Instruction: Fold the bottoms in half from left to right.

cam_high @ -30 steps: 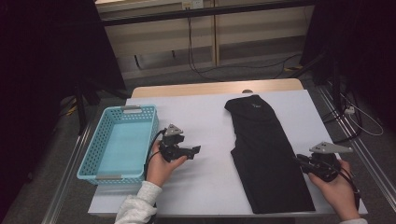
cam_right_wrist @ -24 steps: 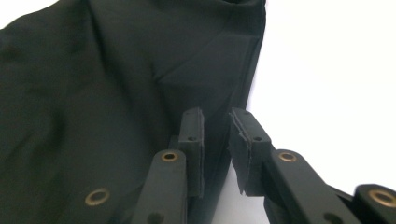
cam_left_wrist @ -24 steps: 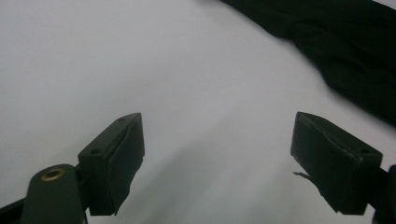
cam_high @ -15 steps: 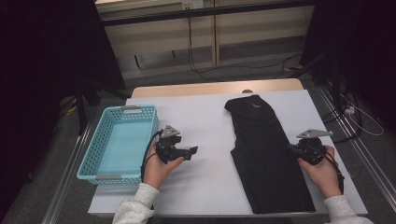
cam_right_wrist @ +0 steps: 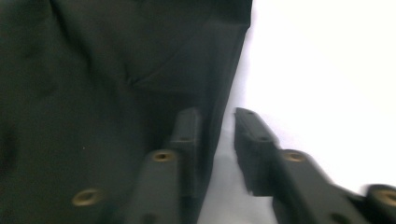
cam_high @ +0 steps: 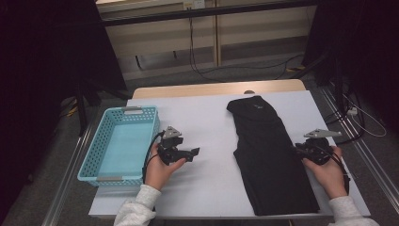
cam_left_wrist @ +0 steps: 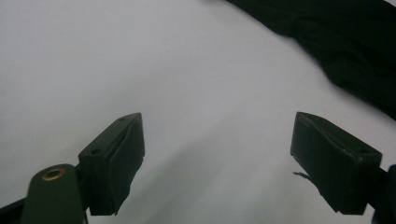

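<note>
The folded black fabric garment [cam_high: 270,157] lay flat on the white table [cam_high: 207,117], its long shape running from about 12 o'clock down to 5 o'clock on the right half of the table. It looked soft, light and limp, so I judged it would sag and unfold if lifted at one point only; a layered edge or a corner seemed the best place to take it. The right gripper [cam_high: 300,149] was at the garment's right edge, at about 3 o'clock of it. Its jaws had just been opening a little and stood narrowly apart, one over the cloth and one over the bare table, the edge between them, not pinched. The left gripper [cam_high: 194,153] was wide open and empty, at 9 o'clock of the garment, well apart from it.
</note>
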A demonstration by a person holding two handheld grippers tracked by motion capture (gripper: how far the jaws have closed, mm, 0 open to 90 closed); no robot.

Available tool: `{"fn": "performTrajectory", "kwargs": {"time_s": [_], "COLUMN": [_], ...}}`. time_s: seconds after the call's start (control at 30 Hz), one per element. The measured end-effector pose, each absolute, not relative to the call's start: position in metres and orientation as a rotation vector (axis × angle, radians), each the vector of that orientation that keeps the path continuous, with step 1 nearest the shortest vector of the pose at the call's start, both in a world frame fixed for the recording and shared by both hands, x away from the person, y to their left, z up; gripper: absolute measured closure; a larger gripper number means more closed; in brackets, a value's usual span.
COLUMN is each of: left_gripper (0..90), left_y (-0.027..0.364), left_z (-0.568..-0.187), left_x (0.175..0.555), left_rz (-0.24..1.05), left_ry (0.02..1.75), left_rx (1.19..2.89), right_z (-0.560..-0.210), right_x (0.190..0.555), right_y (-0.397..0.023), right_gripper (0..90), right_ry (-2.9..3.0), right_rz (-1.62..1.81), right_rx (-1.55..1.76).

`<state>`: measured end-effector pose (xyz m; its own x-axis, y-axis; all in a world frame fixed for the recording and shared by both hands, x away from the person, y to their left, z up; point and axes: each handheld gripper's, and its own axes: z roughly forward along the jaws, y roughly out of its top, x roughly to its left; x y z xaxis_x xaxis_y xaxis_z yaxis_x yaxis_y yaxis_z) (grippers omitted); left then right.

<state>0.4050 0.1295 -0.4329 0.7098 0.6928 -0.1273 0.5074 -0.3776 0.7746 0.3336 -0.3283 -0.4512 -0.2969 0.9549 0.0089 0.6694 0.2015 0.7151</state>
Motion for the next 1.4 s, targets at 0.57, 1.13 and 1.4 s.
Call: {"fn": "performTrajectory", "kwargs": {"time_s": [0.57, 1.13, 1.4], "left_gripper": [16.0, 13.4, 12.4], "left_y": [0.137, 0.125, 0.122], "left_z": [-0.432, -0.435, -0.436], "left_x": [0.392, 0.394, 0.393], "left_rz": [0.277, 0.28, 0.277], "left_ry": [0.908, 0.876, 0.878], "left_rx": [2.068, 2.097, 2.093], "right_z": [-0.423, -0.425, -0.432], "right_x": [0.357, 0.382, 0.389], "right_y": [-0.285, -0.242, -0.227], "right_gripper": [26.1, 15.7, 15.6], "right_ry": [2.039, 2.055, 2.097], "right_rz": [0.987, 1.012, 0.986], "right_rx": [1.406, 1.417, 1.399]}}
